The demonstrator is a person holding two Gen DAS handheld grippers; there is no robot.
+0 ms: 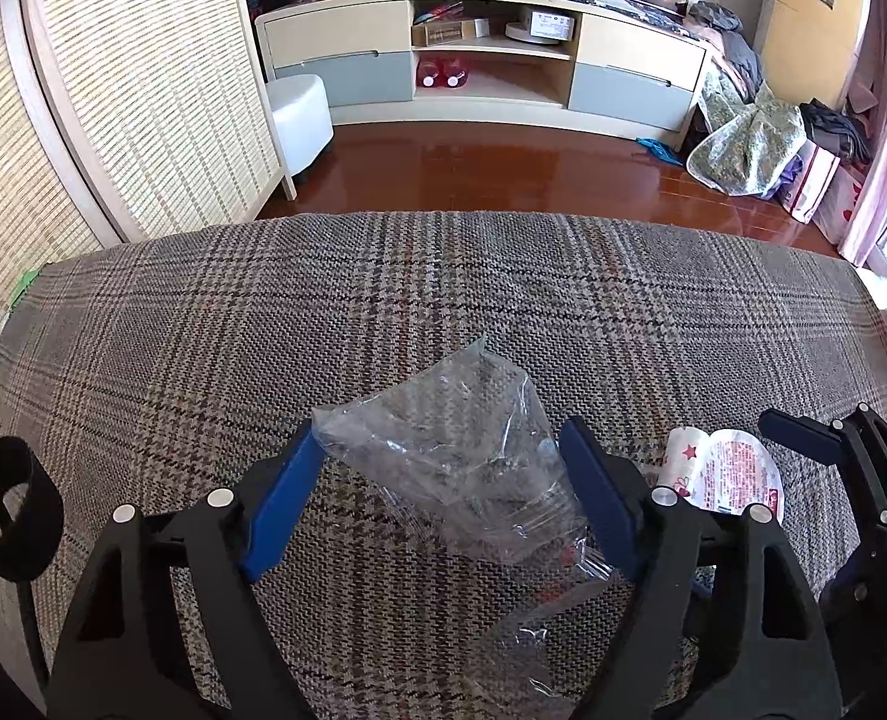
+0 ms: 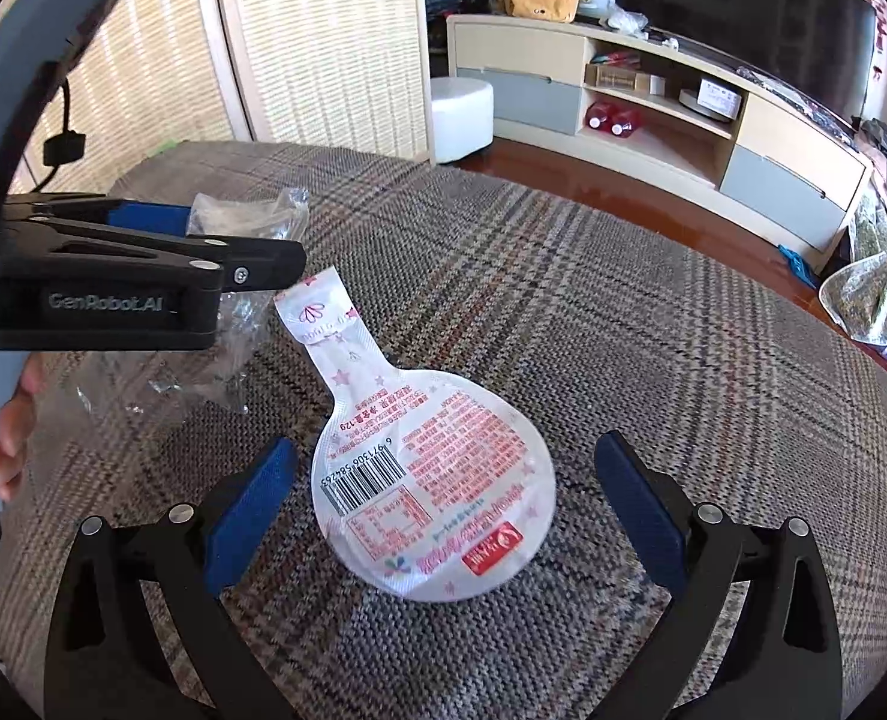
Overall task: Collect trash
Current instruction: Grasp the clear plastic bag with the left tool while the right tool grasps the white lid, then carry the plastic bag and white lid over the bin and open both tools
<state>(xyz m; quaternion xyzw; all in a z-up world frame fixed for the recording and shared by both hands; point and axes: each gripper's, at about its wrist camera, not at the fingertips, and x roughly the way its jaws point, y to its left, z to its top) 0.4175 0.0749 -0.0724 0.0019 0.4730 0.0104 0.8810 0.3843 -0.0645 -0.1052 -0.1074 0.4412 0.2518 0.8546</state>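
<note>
Your right claw [image 2: 443, 498] hangs open astride the white wrapper [image 2: 431, 480], long axis running away from you. Your left claw [image 1: 443, 498] brackets the clear bag [image 1: 461, 456], pads not yet pressing. Both lie mid-cushion [image 1: 383, 300].

Clear wrapper [image 2: 236, 300] partly behind left tool [image 2: 215, 246]

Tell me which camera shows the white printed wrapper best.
The right wrist view: the white printed wrapper lies whole between the open right gripper. The left wrist view shows only part of it, at the side.
</note>
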